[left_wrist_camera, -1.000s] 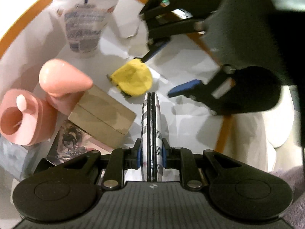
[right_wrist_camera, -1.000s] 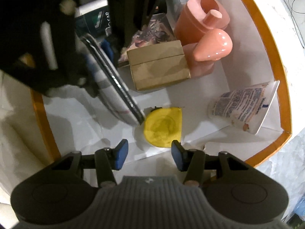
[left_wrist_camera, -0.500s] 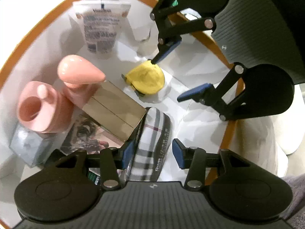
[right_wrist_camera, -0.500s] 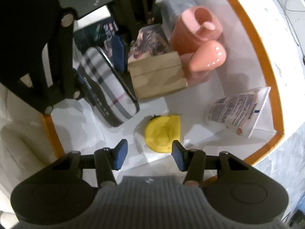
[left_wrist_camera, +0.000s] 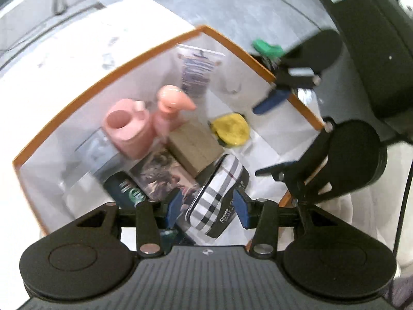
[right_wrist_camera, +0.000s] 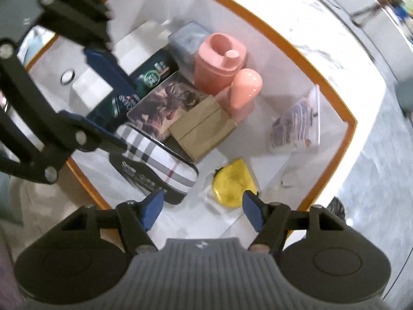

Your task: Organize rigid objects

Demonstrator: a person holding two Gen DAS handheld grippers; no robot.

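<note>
Pale marbled table fills the background of the left wrist view, and on it sits a white box with an orange rim. Down inside, the plaid black-and-white hard case lies tilted against a tan cardboard box. The left tool hangs above that case, its blue pads apart on either side and not pressing it, nothing gripped. Further in stand a pink plastic holder and a pink pump bottle, a printed white tube leans on the far wall, and a yellow round tape measure lies on the white floor. A dark green pack and a picture-printed flat box sit beside the cardboard. The view is blurred.

Over to the right wrist view: the right tool points down into the box, jaws opening, nothing between them. The tape measure lies below, near the right pad; the plaid case lies near the left pad. The left tool shows at upper left, pads spread over the case and the green pack. The tube rests against the right wall.
</note>
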